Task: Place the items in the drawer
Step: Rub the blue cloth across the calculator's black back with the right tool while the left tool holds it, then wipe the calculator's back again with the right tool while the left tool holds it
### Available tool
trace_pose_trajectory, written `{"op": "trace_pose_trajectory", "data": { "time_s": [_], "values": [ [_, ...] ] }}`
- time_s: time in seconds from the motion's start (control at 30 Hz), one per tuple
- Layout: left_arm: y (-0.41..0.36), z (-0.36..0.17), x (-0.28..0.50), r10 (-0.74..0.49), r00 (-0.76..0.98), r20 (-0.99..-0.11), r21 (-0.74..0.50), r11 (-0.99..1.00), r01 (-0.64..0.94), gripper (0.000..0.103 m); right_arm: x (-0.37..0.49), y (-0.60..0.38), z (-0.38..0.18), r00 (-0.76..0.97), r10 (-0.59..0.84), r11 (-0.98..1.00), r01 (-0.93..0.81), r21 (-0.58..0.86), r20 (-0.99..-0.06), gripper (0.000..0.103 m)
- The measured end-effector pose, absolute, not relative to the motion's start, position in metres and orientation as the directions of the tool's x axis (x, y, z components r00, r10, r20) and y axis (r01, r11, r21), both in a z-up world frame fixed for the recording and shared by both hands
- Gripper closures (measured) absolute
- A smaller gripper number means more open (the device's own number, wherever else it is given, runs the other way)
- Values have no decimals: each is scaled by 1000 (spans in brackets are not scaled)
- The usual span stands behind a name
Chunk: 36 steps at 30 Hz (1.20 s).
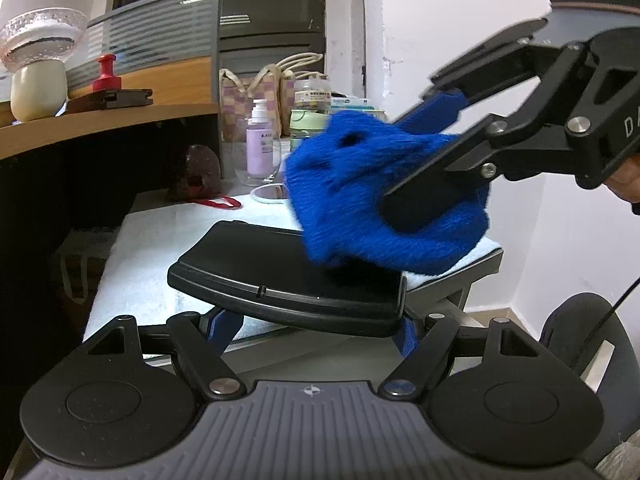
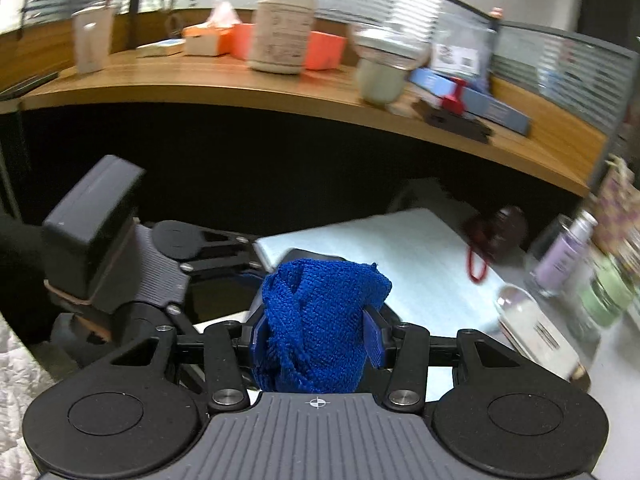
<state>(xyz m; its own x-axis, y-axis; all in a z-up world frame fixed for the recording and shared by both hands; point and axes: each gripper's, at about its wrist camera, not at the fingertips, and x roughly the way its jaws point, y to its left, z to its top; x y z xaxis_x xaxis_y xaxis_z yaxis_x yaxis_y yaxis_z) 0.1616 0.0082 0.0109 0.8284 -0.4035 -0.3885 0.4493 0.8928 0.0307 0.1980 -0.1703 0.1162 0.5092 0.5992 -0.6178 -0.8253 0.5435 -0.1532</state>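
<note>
A flat black case [image 1: 280, 276] is held level between the fingers of my left gripper [image 1: 312, 330], above the front of a white cabinet top [image 1: 160, 240]. A bunched blue knitted cloth [image 1: 380, 200] hangs over the case's far right corner, clamped by my right gripper [image 1: 424, 152], which reaches in from the upper right. In the right wrist view the blue cloth [image 2: 320, 320] fills the gap between my right gripper [image 2: 316, 340] fingers, and the left gripper [image 2: 224, 256] sits to the left. No drawer is visible.
A wooden desk [image 1: 100, 124] curves overhead with a cream cup [image 1: 38, 88] and red stamp [image 1: 107, 74]. On the white top behind sit a purple bottle [image 1: 260, 144], a round mirror [image 1: 270, 193] and a red cord [image 1: 218, 202]. A dark chair [image 1: 580, 336] stands lower right.
</note>
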Motion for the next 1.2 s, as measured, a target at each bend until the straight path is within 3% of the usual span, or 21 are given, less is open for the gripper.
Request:
{"op": "trace_pose_trajectory", "data": {
  "time_s": [0.47, 0.67, 1.03, 1.2],
  "values": [
    [22, 13, 162, -390, 834, -389, -7, 907, 421, 21, 232, -126, 108, 482, 599, 516, -843, -152, -639, 52],
    [27, 14, 166, -387, 854, -348, 0, 911, 413, 21, 239, -141, 106, 495, 593, 570, -815, -103, -635, 52],
    [30, 8, 180, -411, 835, -367, -14, 900, 437, 15, 252, -170, 103, 519, 580, 659, -752, -12, -628, 52],
    [28, 7, 182, -448, 816, -366, -9, 878, 478, 23, 254, -183, 99, 518, 568, 686, -727, 21, -640, 52]
  ]
}}
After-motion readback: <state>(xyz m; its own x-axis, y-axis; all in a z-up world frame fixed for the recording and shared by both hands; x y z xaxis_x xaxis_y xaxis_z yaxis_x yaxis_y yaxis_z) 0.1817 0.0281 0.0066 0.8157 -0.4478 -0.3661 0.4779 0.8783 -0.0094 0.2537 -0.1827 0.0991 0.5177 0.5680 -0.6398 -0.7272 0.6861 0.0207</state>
